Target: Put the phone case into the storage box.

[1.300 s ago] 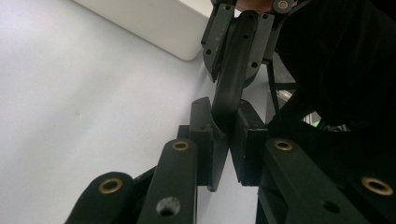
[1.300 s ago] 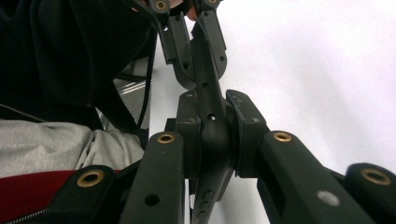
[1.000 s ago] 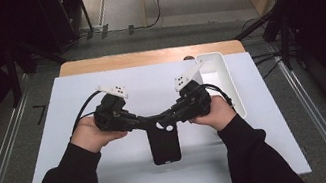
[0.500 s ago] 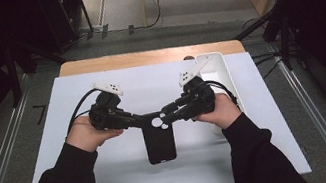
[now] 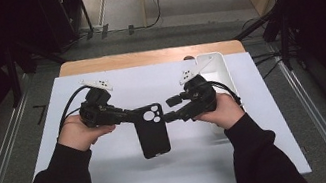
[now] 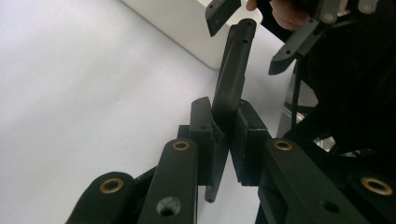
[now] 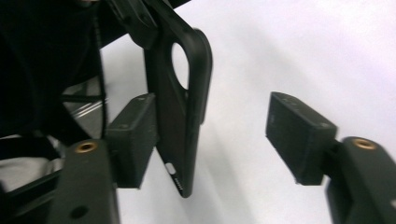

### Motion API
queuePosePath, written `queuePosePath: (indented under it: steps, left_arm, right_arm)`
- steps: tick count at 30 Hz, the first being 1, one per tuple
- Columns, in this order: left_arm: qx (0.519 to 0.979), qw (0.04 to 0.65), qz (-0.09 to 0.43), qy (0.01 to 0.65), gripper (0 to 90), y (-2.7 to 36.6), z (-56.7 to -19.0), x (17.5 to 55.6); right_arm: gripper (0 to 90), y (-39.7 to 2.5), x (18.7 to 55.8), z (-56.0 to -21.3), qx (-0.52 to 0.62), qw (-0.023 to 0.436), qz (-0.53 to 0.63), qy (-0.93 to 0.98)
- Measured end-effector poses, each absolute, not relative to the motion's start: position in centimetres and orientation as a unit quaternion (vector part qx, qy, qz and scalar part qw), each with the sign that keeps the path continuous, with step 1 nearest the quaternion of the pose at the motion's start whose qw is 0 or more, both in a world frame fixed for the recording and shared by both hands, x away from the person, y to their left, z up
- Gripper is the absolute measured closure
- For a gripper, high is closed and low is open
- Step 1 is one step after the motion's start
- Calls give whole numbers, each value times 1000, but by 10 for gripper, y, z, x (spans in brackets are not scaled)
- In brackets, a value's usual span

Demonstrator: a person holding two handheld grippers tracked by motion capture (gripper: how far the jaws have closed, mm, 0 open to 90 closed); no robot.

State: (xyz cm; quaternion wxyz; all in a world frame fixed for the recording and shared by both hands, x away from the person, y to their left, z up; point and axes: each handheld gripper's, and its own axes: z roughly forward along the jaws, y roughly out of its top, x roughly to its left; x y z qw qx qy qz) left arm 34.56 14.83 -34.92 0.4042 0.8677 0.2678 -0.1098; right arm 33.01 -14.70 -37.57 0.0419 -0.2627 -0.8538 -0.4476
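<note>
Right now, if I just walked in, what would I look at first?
You'd spot the black phone case held up over the middle of the white table. The left hand-held gripper pinches its edge, while the right hand-held gripper stands open around its other side. A long white tray sits at the table's right edge.

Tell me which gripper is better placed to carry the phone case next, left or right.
Left. The left gripper is shut on the phone case, its pads clamping one edge. The right gripper is open, one pad beside the case, the other well clear.
</note>
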Motion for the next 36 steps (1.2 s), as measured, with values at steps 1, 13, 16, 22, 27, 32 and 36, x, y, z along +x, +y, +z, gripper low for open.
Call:
queuePosePath:
  steps: [1,13,16,22,27,32,36]
  left_arm:
    - [867,404,-105,273,796,151,-348,346]
    - [855,407,-75,314,795,160,-346,350]
    - [850,408,-67,326,795,161,-345,351]
    - [842,414,-55,343,795,162,-344,351]
    - [836,414,-48,357,795,164,-344,352]
    - [827,415,-36,377,795,163,-345,352]
    - [825,413,-24,385,794,163,-346,353]
  right_arm:
    - [234,-145,330,-377,-273,33,-450,-850]
    - [0,-138,329,-387,-303,-13,-462,-833]
    - [0,-138,329,-389,-324,-12,-469,-821]
    - [0,-133,327,-388,-339,-32,-460,-820]
    - [0,-127,324,-389,-352,-51,-458,-815]
    - [0,-121,323,-392,-374,-73,-456,-804]
    - [0,-119,322,-394,-382,-81,-460,-797]
